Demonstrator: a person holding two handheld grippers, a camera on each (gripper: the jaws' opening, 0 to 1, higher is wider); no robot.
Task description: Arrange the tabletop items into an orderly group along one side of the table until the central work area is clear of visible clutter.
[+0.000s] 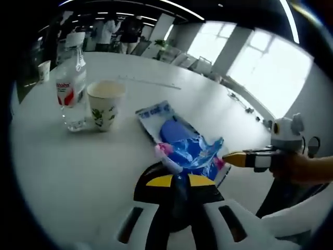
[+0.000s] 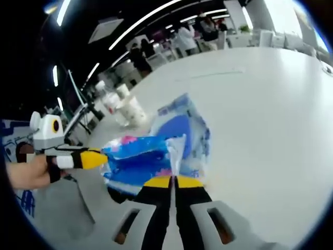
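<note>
A blue and white plastic bag [image 1: 179,138] with pink spots lies stretched over the white table [image 1: 78,172] between both grippers. My left gripper [image 1: 179,181] is shut on the bag's near edge. My right gripper [image 1: 234,159], held by a hand, comes in from the right with its yellow tips pinching the bag's corner. In the right gripper view, the right gripper [image 2: 173,182] is shut on a fold of the bag [image 2: 177,135]. The left gripper [image 2: 93,159] grips the bag's other end from the left.
A paper cup [image 1: 105,104] and a clear water bottle [image 1: 72,83] with a red label stand together at the left; both are also in the right gripper view, cup [image 2: 132,109] and bottle [image 2: 109,99]. Another cup [image 1: 45,70] stands near the far edge. People stand beyond the table.
</note>
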